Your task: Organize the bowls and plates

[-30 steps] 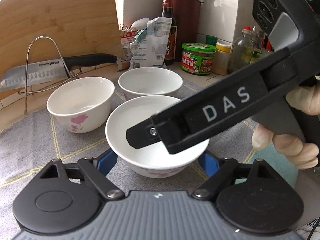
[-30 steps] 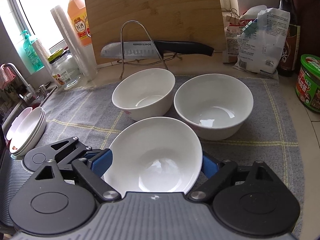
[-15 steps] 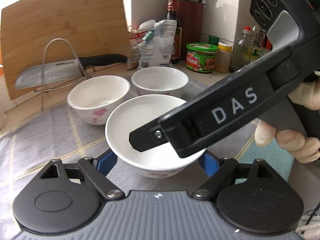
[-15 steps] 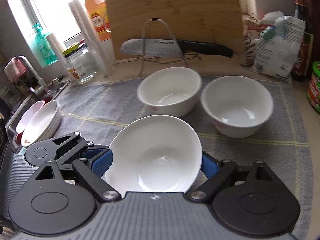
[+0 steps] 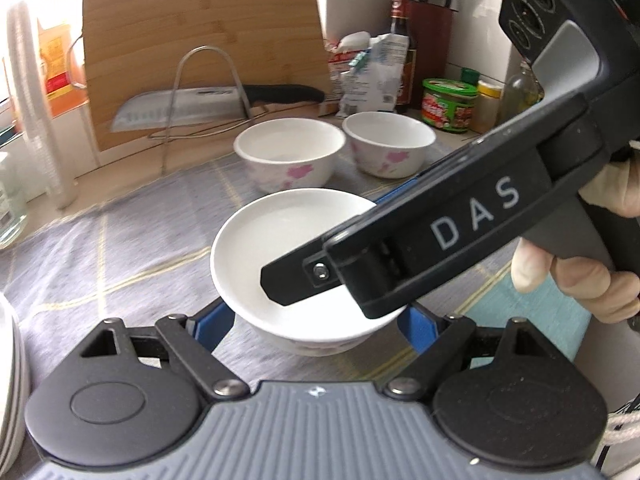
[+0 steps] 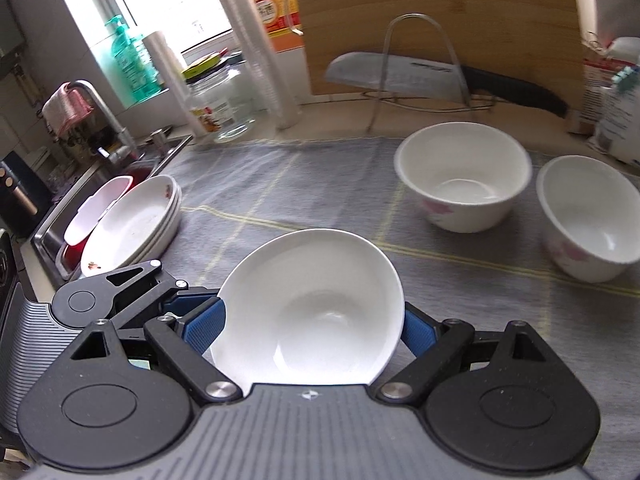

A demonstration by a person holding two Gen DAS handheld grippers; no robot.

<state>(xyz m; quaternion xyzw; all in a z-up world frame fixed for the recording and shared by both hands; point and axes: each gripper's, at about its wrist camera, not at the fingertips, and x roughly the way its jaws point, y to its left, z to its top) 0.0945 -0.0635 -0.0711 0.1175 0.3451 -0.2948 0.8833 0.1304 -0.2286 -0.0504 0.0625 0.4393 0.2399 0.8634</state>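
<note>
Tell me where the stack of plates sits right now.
In the right wrist view, the stack of plates sits at the left, on the grey mat's edge beside the sink, well left of the two flowered bowls.

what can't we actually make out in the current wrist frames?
- Left wrist: the right tool crosses the held bowl, hiding its right rim and the contact there.
- Right wrist: the held bowl's underside and near rim are hidden by the tool body.
- Right wrist: the plate stack is blurred; the count is unclear.
- Left wrist: the jar label is too small to read.
</note>
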